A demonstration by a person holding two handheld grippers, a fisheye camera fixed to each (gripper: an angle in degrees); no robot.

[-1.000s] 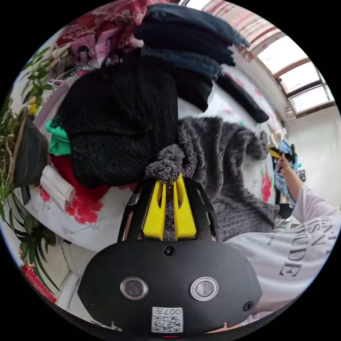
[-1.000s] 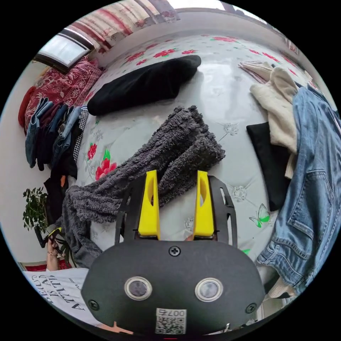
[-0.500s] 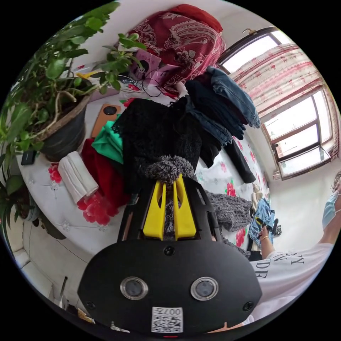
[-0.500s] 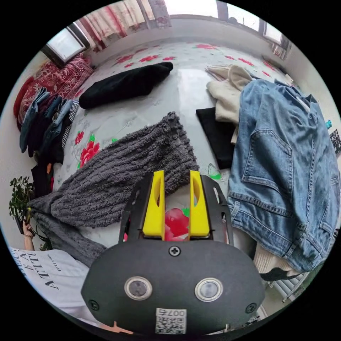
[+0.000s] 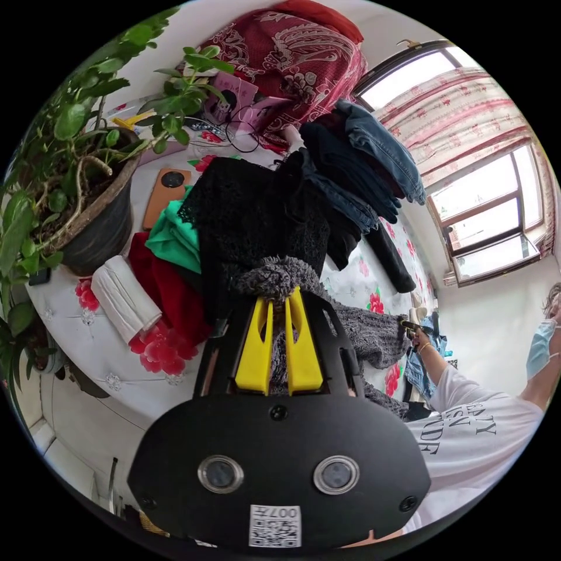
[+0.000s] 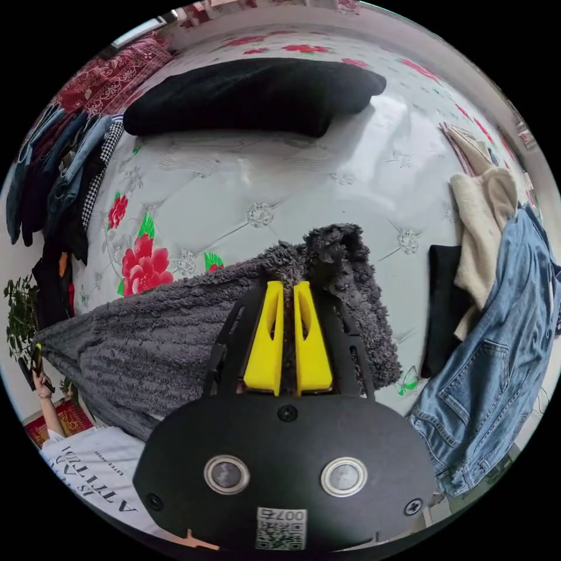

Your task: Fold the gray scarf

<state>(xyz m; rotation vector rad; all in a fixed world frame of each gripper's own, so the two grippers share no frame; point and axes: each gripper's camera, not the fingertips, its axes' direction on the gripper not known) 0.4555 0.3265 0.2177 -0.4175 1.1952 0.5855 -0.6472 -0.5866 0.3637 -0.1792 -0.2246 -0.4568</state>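
Note:
The gray scarf (image 6: 175, 327) is a fuzzy ribbed knit stretched across the flowered white bed (image 6: 245, 187). My right gripper (image 6: 284, 287) is shut on one end of it, and that end bunches up just past the yellow jaws. In the left gripper view, my left gripper (image 5: 279, 293) is shut on the other end of the gray scarf (image 5: 274, 277), which bulges over the jaw tips and trails off to the right. The right gripper (image 5: 416, 327) appears far off there in a hand.
A stack of dark jeans (image 5: 362, 158) and a black knit (image 5: 257, 216) lie beyond my left gripper, with a potted plant (image 5: 76, 175) at its left. A denim jacket (image 6: 497, 362), a cream garment (image 6: 485, 210) and a long black garment (image 6: 257, 96) ring the scarf.
My right gripper has gone from open above the bed to shut on the scarf's end. My left gripper has kept its hold, lifting its end away from the bed over the second.

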